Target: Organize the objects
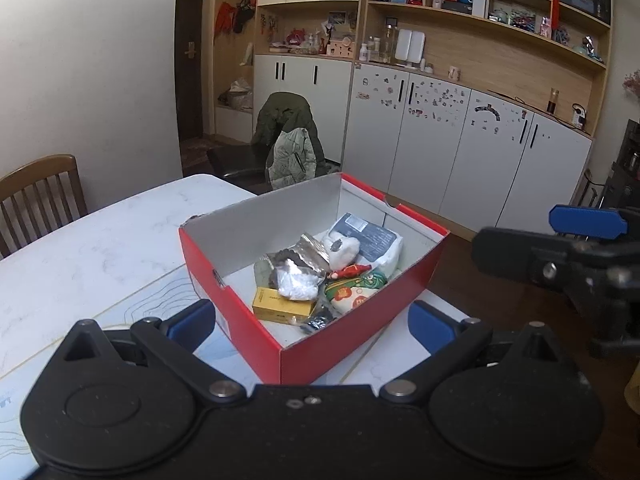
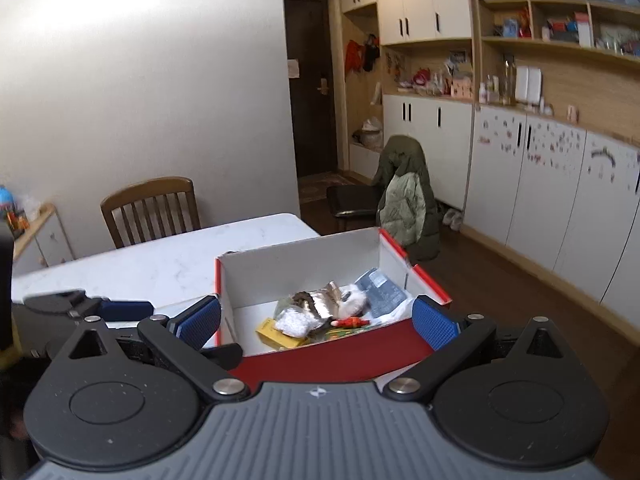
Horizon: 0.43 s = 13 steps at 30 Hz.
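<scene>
The box (image 1: 352, 312) is red outside, white inside. A yellow carton (image 1: 280, 305) lies within. The desk (image 1: 100, 248) is white marble-patterned.

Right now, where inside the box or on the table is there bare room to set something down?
Inside the red box, the floor along the left wall is bare; the right half is crowded with the yellow carton, white bag and grey pack. The white table left of the box is bare up to the wooden chair.

Left gripper (image 1: 312, 326): black linkage arms, 2 blue ribbed pads, silver pivot screws.
Right gripper (image 2: 318, 322): same black arms, blue pads, grey ridged housing.
</scene>
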Available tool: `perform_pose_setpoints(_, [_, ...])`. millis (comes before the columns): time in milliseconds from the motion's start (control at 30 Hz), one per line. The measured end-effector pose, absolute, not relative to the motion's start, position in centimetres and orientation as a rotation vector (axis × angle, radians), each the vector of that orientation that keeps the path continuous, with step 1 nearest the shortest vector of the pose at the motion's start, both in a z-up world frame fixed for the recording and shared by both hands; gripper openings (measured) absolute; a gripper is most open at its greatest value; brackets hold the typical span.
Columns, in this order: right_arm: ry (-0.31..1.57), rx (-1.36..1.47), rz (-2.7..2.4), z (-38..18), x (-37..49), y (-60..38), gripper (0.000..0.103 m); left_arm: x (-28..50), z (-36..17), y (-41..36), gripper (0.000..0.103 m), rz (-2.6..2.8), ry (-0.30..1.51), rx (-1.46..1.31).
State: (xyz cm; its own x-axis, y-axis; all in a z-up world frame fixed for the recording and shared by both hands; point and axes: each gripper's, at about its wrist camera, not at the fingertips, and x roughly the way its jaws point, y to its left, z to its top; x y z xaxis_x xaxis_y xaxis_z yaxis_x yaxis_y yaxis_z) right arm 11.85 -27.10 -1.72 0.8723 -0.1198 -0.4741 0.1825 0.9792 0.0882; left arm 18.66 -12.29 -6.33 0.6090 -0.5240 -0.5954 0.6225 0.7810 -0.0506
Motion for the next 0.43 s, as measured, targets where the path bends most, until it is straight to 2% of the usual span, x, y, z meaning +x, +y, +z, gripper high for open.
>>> perform_pose_setpoints(433, [0.488, 0.159, -0.14, -2.3, 12.5, -26.8, 0.103, 18.9, -6.1, -11.2, 0.102, -0.597, 0.61, 0.178])
